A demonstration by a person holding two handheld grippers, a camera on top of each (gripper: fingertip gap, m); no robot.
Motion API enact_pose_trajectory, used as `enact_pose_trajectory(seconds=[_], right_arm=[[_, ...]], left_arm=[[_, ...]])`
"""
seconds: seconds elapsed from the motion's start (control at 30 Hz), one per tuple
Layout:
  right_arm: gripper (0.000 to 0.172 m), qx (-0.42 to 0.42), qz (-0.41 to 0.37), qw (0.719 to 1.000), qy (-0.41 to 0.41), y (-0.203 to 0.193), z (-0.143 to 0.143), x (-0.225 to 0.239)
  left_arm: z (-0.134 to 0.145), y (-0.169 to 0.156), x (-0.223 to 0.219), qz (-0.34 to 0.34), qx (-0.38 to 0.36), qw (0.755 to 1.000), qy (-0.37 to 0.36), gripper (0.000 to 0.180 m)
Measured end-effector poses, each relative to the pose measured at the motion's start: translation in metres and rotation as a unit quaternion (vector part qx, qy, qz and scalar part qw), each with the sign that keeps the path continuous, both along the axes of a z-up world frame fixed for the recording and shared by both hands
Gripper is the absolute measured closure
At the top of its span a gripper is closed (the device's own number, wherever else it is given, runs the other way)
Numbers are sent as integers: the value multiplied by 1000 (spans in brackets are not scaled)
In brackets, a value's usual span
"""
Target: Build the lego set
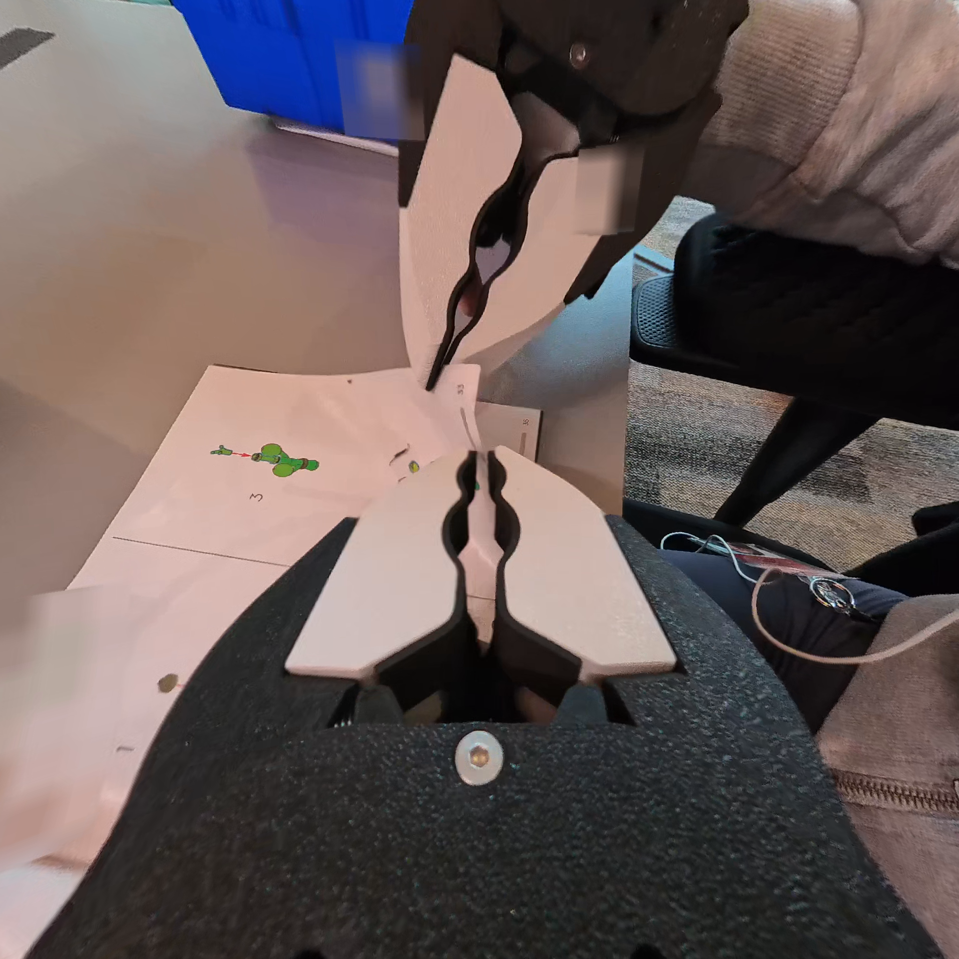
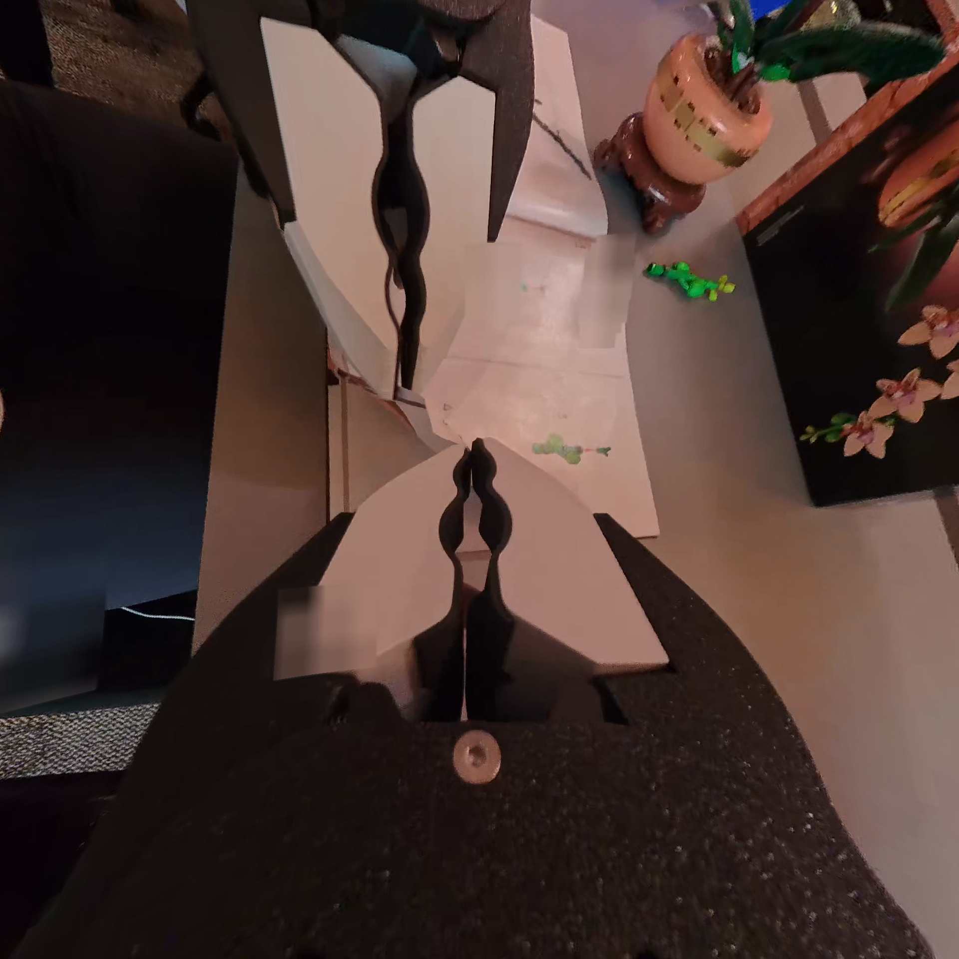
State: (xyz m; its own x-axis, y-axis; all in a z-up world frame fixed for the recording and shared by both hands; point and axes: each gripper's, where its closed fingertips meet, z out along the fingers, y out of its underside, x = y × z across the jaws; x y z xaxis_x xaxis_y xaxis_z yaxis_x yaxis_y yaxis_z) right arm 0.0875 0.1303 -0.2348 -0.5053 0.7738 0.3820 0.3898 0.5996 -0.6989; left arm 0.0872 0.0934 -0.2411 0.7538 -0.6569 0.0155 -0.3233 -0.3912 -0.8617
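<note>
An open instruction booklet (image 1: 290, 430) with drawings of green parts lies on the table (image 1: 129, 233) near its edge. One of its pages (image 1: 456, 410) is lifted and curled at the corner. My left gripper (image 1: 481, 456) is shut on the edge of this page, which runs between its pads. My right gripper (image 1: 433, 383) comes in from above and is shut on the same page's corner. In the right wrist view, my right gripper (image 2: 475, 447) pinches the page corner (image 2: 446, 420), and my left gripper (image 2: 407, 386) grips the page from the far side.
A blue bin (image 1: 290, 62) stands at the back of the table. A brick-built plant pot (image 2: 700, 129), a small green brick piece (image 2: 685, 280) and a dark box with orchid pictures (image 2: 856, 337) stand beside the booklet. A black office chair (image 1: 778, 311) is past the table edge. The tips of one gripper are about 4 centimetres away from the tips of the other.
</note>
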Motion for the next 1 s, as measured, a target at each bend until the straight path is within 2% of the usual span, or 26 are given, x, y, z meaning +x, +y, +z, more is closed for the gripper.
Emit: enact_pose_trajectory(seconds=[0.1,0.13,0.23,0.3,0.37,0.43,0.5,0.6,0.67,0.77,0.87,1.0], right_arm=[[172,14,5,1000,3,-5,15,-8],[172,20,8,1000,4,-8,19,-11],[172,42,11,999,27,-16,34,-24],[164,75,-15,995,58,-12,45,-32],[141,76,-43,993,77,-5,50,-34],[141,29,-50,998,15,-6,30,-27],[137,-19,-55,995,-79,-11,-4,-18],[135,-11,-66,986,-150,-12,-40,-11],[140,-55,-67,985,-149,-18,-37,-14],[140,-73,-84,976,-188,-13,-44,-8],[141,-92,-89,973,-193,-15,-45,-5],[143,-98,-96,971,-194,-15,-46,-4]], left_arm=[[3,-1,-5,12,0,1000,9,144],[5,-1,-6,16,-1,1000,8,143],[15,1,-10,35,23,999,5,180],[24,-1,-26,71,39,997,13,180],[35,-10,-50,118,52,992,9,180],[46,-25,-78,163,57,985,-14,180],[51,-44,-108,215,57,974,-36,180],[49,-76,-149,291,50,953,-59,180],[44,-98,-166,329,37,941,-74,180],[27,-130,-182,370,-3,926,-80,180],[12,-162,-202,416,-37,905,-81,171],[21,-188,-228,465,-27,880,-95,160]])
